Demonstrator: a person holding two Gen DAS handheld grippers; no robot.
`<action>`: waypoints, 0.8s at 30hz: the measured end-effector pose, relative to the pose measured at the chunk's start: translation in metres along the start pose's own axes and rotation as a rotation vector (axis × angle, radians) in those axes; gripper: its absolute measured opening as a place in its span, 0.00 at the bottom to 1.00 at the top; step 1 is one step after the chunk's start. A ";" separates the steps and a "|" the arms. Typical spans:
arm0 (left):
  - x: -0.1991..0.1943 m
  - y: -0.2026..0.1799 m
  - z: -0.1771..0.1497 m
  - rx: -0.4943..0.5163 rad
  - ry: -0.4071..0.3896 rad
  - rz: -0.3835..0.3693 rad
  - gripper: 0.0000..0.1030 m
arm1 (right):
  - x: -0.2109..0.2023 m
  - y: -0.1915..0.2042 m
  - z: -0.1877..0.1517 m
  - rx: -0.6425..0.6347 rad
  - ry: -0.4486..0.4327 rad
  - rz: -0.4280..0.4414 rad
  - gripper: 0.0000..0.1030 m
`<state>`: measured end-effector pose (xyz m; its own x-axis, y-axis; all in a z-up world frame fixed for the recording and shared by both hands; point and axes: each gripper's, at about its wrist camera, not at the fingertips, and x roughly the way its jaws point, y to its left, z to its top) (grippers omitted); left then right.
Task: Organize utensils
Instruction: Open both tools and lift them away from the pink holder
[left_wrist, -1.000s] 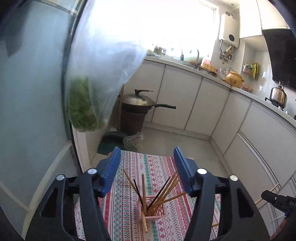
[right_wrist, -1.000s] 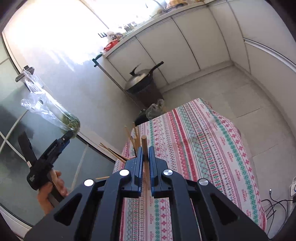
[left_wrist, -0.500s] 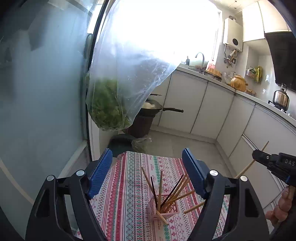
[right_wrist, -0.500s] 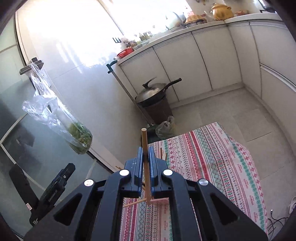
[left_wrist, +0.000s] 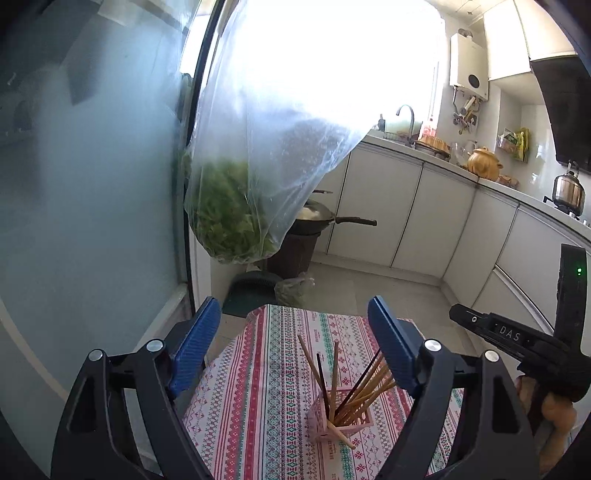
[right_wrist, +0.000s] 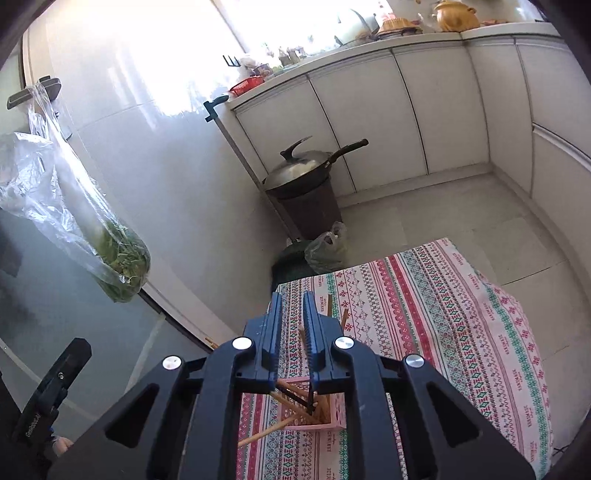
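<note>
- Far left, a frosted glass door (left_wrist: 85, 206) fills the left wrist view; a clear plastic bag of leafy greens (left_wrist: 236, 218) hangs against its frame.
- The left gripper (left_wrist: 293, 343) stands with its blue pads far apart and its jaws are opening; nothing is between them. It sits above the near edge of the table, well short of the holder.
- Behind the bag, a lidded wok (right_wrist: 299, 173) rests on top of a dark bin (right_wrist: 310, 212), with a small green bag (right_wrist: 327, 251) on the floor beside it.
- The table carries a striped patterned tablecloth (right_wrist: 436, 306) in pink, red and green.
- On the cloth stands a small pink slotted chopstick holder (left_wrist: 341, 424), upright, with a fan of chopsticks (left_wrist: 354, 391) leaning out of it, mostly wooden and a couple dark. One wooden stick looks to poke out low through the holder's side, though the arms partly hide it.
- The right gripper (right_wrist: 293, 325) hangs right above the holder, its jaws opening with a narrow gap; the pads press on nothing, the stick tips below showing through the gap.
- At right, white cabinets (left_wrist: 417, 214) run under a counter bearing a golden pot (left_wrist: 482, 164) and a steel kettle (left_wrist: 569, 192).
</note>
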<state>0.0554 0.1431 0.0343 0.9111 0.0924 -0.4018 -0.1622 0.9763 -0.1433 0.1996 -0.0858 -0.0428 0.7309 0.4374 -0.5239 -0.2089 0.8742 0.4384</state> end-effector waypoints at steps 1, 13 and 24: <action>-0.004 -0.002 0.001 0.005 -0.014 0.008 0.83 | -0.008 0.002 0.001 -0.006 -0.016 -0.005 0.23; -0.036 -0.035 0.001 0.063 -0.037 0.091 0.93 | -0.094 0.003 -0.013 -0.061 -0.135 -0.155 0.42; -0.061 -0.081 -0.030 0.156 -0.100 0.077 0.93 | -0.139 -0.011 -0.051 -0.082 -0.204 -0.302 0.76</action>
<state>0.0013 0.0524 0.0431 0.9327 0.1792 -0.3129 -0.1790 0.9834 0.0294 0.0669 -0.1452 -0.0117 0.8801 0.1136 -0.4610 -0.0095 0.9750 0.2221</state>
